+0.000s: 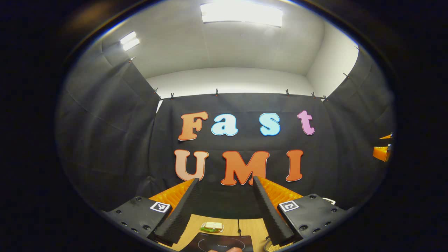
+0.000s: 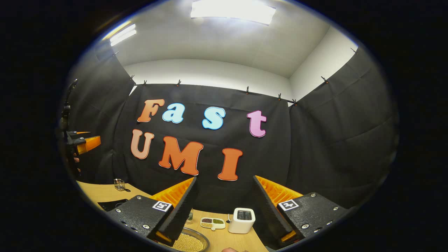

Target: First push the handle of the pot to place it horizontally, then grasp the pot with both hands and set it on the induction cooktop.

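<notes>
Pot (image 2: 189,241) looked heavy with beans, so grab its rim, not the contents; both claws, left (image 1: 225,210) and right (image 2: 224,210), hung open, empty.

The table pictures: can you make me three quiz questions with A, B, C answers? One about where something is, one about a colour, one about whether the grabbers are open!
1. Where does the white toaster stand?
A. on the wooden table
B. on the floor
C. on a shelf

2. What colour is the cooktop?
A. red
B. black
C. white

3. How are the left gripper and right gripper?
A. both shut
B. one holds a cup
C. both open

Answers: 1 A, it sits on the wood beside a small dish. 2 B, its glass top is dark. 3 C, a wide gap between each pair of fingers, nothing held.
</notes>
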Available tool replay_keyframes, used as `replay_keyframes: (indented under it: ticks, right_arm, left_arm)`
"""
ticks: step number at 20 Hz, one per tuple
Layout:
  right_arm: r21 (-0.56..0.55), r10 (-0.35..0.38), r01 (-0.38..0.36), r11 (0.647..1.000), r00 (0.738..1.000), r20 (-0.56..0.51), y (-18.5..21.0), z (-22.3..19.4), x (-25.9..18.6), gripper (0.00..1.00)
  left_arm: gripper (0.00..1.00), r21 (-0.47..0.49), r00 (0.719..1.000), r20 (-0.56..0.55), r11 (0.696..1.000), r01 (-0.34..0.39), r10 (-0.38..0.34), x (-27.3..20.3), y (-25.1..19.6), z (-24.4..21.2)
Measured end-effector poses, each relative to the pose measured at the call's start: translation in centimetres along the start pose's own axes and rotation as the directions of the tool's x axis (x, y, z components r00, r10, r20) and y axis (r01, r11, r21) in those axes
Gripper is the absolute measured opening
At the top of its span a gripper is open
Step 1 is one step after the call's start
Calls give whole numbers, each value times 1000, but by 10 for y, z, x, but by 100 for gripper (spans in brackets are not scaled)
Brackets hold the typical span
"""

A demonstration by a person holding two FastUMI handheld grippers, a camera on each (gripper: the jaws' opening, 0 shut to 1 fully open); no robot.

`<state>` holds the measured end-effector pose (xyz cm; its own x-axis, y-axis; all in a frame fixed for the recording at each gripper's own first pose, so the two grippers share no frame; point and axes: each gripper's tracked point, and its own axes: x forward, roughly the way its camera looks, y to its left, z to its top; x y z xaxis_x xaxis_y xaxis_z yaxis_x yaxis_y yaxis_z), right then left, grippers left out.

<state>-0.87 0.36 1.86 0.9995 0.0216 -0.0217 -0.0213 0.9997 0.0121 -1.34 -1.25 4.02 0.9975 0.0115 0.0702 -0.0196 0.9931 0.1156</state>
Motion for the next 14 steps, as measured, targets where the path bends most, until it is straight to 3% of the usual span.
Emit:
replay_keyframes:
  ticks: [3,6,10,14]
  right_arm:
    - [0,-6,6,1000,1000,-2,-3,6,1,95]
    - [-4,-3,3,1000,1000,-1,-3,12,-2,95]
    - [-10,-7,6,1000,1000,-12,-2,11,-5,95]
    - [20,31,-31,999,999,-44,13,1,-9,95]
  left_arm:
    - [97,-3,1000,-23,1000,-11,11,5,-2,-1]
    - [98,-86,996,-81,996,26,-33,10,-16,-7]
    - [97,-116,997,-79,993,16,-25,24,-6,9]
    - [96,-102,996,-77,994,41,-49,21,-5,11]
